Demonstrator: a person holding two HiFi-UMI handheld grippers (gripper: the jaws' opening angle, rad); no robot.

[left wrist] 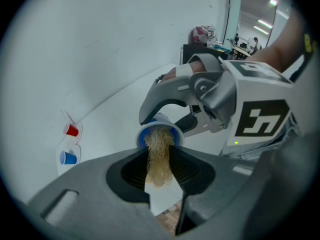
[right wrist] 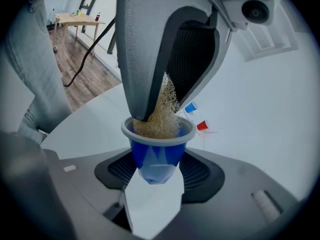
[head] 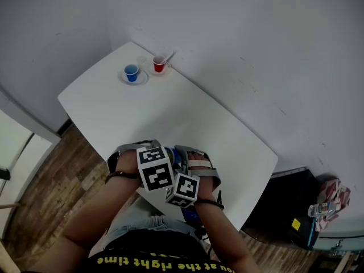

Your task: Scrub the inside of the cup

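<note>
I'm looking down on a white rectangular tabletop with rounded corners [head: 170,124], set into a corner where plain pale grey walls [head: 256,33] meet. Under it lies a brown wood-plank floor [head: 62,181]. A black box-like cabinet [head: 284,201] stands near the table's right end, against the wall. The left gripper view shows a glazed opening [left wrist: 257,24] with bright ceiling strip lights beyond. The right gripper view shows a small light wooden table [right wrist: 75,18] far back and a black cable [right wrist: 90,51] trailing over the planks.
</note>
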